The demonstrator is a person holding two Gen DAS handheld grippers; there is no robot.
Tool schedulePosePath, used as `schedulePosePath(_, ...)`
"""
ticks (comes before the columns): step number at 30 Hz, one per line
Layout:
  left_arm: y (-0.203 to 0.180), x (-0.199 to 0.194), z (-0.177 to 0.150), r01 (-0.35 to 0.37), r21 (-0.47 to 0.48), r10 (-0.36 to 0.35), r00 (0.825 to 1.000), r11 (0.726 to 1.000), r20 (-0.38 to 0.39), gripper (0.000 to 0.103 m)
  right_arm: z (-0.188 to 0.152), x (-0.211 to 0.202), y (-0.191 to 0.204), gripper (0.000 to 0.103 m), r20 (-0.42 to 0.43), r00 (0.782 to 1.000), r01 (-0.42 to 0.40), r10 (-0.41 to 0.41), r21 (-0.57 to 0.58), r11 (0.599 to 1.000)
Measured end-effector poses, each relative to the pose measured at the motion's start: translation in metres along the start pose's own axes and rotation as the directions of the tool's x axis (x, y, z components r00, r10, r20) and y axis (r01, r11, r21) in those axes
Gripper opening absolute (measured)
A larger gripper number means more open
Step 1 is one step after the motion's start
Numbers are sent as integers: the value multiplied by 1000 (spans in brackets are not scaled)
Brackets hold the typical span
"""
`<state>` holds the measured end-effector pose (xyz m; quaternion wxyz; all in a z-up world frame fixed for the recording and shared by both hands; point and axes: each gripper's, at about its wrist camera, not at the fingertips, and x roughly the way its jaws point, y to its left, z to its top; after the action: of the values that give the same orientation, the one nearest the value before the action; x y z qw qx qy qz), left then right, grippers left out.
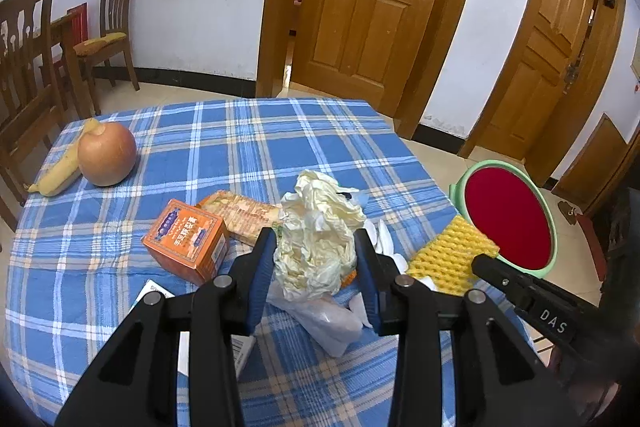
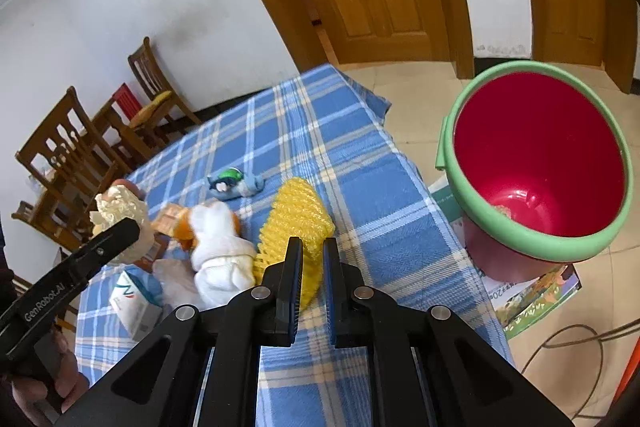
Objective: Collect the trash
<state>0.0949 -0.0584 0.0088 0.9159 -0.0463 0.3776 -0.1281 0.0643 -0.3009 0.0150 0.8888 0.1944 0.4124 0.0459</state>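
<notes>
In the left wrist view my left gripper (image 1: 316, 247) is shut on a crumpled cream paper wad (image 1: 316, 223), held a little above the blue plaid tablecloth (image 1: 240, 131). In the right wrist view my right gripper (image 2: 312, 251) is shut on the near end of a yellow foam net (image 2: 294, 215) that lies at the table's right side. A red bin with a green rim (image 2: 520, 242) stands on the floor just right of the table; its rim (image 1: 458, 193) also shows in the left view. The right gripper (image 1: 478, 263) meets the foam net (image 1: 452, 259) there.
On the table are an orange box (image 1: 188, 239), a cracker pack (image 1: 244, 215), an onion (image 1: 107, 153), a banana (image 1: 60, 167), white tissue with orange peel (image 2: 218, 243), a small white box (image 2: 134, 299) and a blue-green wrapper (image 2: 234, 183). Wooden chairs (image 2: 68, 155) stand behind; a booklet (image 2: 532, 295) lies under the bin.
</notes>
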Motion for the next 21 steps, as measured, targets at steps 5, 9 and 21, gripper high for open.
schedulePosePath(5,-4,-10,-1,8,7,-8,1000,1000,13,39,-1,-19,4,10,54,999,10,-9,-16,1000)
schedulePosePath(9,-8,-19,-1,19,16,-20,999,1000,28,39,0,-33,5,10,86,996,9,-7,-20,1000)
schedulePosePath(21,-20,-35,-5,39,33,-40,998,999,44,40,-4,-49,-5,13,97,995,-11,12,-9,1000)
